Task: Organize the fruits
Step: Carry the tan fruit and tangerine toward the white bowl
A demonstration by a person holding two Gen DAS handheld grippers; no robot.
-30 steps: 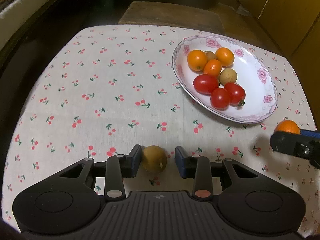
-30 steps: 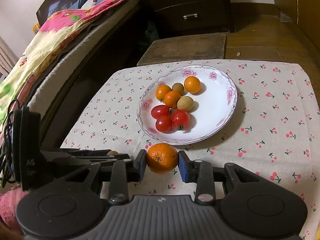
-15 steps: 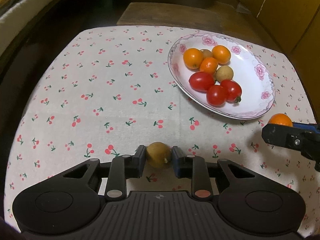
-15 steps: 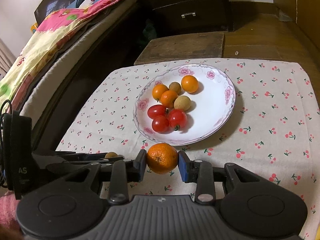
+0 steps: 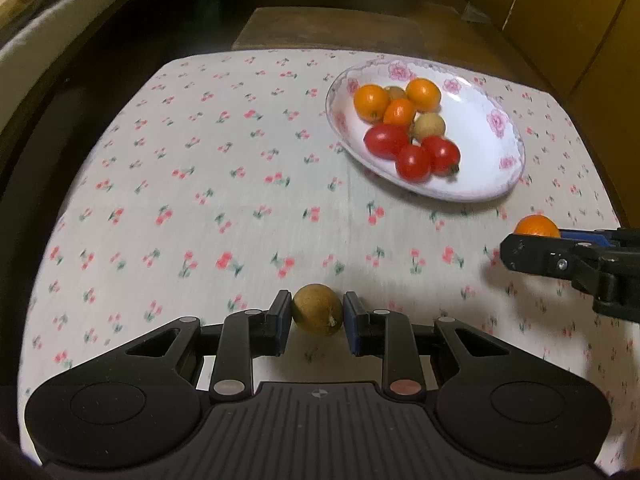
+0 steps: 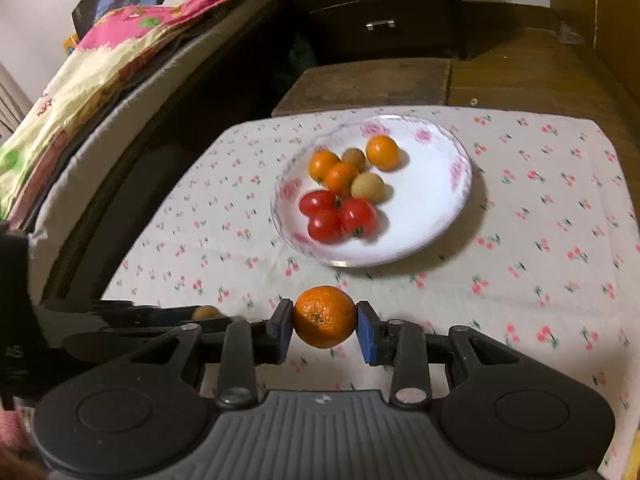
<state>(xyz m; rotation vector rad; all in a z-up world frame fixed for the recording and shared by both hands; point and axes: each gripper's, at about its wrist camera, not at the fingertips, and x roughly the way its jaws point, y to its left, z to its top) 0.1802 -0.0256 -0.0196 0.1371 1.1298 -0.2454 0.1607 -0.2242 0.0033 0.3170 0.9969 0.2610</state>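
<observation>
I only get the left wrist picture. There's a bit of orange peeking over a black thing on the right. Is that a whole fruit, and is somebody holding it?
Observer: Yes, a whole orange. In the right wrist view, the right gripper has a pad pressed on each side of it.
Operator: What's behind the table on my left? It's all dark for me.
Observer: A bed with a pink and yellow quilt runs along that side.
Operator: Does your other camera see my brown fruit?
Observer: Only a sliver of the brown fruit, peeking over the left gripper's fingers at the lower left.
</observation>
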